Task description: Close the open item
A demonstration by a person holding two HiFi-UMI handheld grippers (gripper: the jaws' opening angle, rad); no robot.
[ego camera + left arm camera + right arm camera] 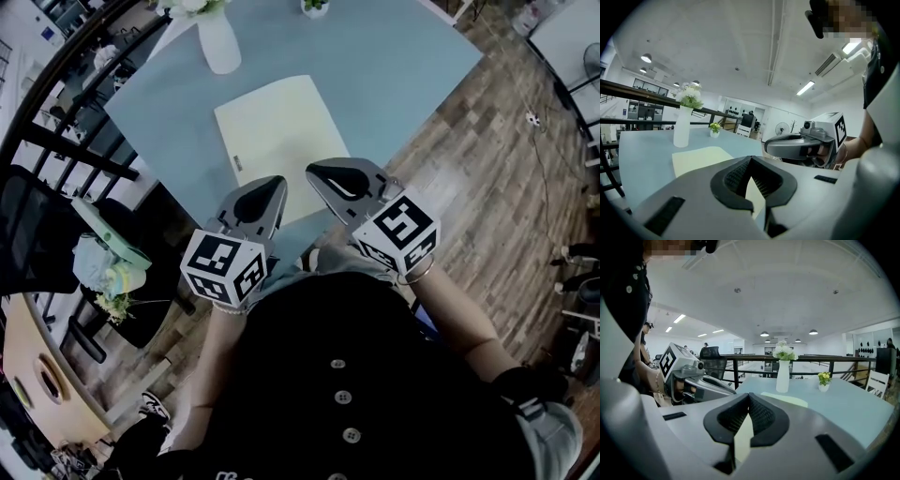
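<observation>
The left gripper (pixel 277 182) has its jaws clenched. In the left gripper view the ribbed black pads (pixel 740 174) meet at the tip with nothing between them, and only a narrow slit shows behind the tip. The right gripper (pixel 314 172) is the same, its pads (pixel 760 417) pressed together at the tip and holding nothing.

The two grippers sit side by side with their tips near each other, both aimed across the blue-grey tabletop (pixel 384 80).

The task's thing is a pale yellow, flat rectangular folder or book (pixel 275 127) that lies flat on the table just ahead of both pairs of jaws. From the head view its near edge runs under the two tips, the left tip over the near middle and the right tip by the near right corner. Whether either tip touches it cannot be told.

Looking along the left jaws, it (pixel 699 159) lies ahead and a little to their left. Along the right jaws it (pixel 785 400) lies ahead and slightly to their right.

Beyond it — well past the jaws — stand a white vase of white flowers (pixel 218 42) and a small white pot with a green plant (pixel 315 7).
</observation>
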